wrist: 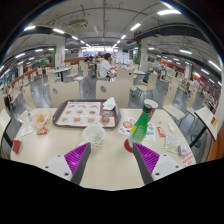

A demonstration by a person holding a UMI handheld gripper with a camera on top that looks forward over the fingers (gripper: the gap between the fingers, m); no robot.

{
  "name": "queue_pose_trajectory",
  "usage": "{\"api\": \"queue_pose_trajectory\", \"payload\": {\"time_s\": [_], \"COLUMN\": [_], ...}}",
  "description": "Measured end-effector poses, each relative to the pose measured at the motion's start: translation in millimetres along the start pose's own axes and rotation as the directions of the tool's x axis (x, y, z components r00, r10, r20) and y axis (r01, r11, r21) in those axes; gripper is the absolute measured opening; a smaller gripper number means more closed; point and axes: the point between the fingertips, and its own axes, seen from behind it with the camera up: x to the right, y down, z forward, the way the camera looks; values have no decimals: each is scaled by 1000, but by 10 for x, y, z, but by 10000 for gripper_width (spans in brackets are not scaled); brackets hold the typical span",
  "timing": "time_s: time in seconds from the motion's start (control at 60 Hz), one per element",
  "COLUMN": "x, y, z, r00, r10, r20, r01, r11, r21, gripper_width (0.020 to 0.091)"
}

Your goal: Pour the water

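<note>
My gripper [112,157] hovers over a cream table [110,165], its two fingers with purple pads [77,156] spread wide apart and nothing between them. Just ahead of the left finger stands a clear plastic cup [95,135]. Beside the right finger stands a green bottle [140,127], with a small red thing [128,145] at its foot. A white cup with a dark lid [150,106] stands beyond the bottle.
A brown tray [62,117] with food lies beyond the clear cup, a white container [109,104] at its right end. Papers and food items [38,123] lie to the left, and papers [180,152] to the right. Chairs, tables and a seated person [104,68] fill the canteen behind.
</note>
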Motion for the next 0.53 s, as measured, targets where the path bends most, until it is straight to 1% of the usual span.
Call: {"api": "queue_pose_trajectory", "payload": {"time_s": [0.1,0.2,0.267,0.383,0.433,0.483,0.533], "x": [-628,-1320,-1656,-2054,-2187,-2263,-2351], "y": [-147,-185,-231,-306,-314,-333,-330], "z": [-480,-793,-979,-1228,-1282,-1344,-1392], "r00": [1000,996,996,999,999,999,999], "r10": [26,66,65,-13,-6,-11,7], "r20": [6,56,56,34,52,42,51], "r01": [-26,-67,-67,12,4,10,-7], "r11": [999,998,998,999,1000,1000,1000], "r21": [22,17,22,32,25,23,13], "gripper_width": [856,851,852,850,848,847,850]}}
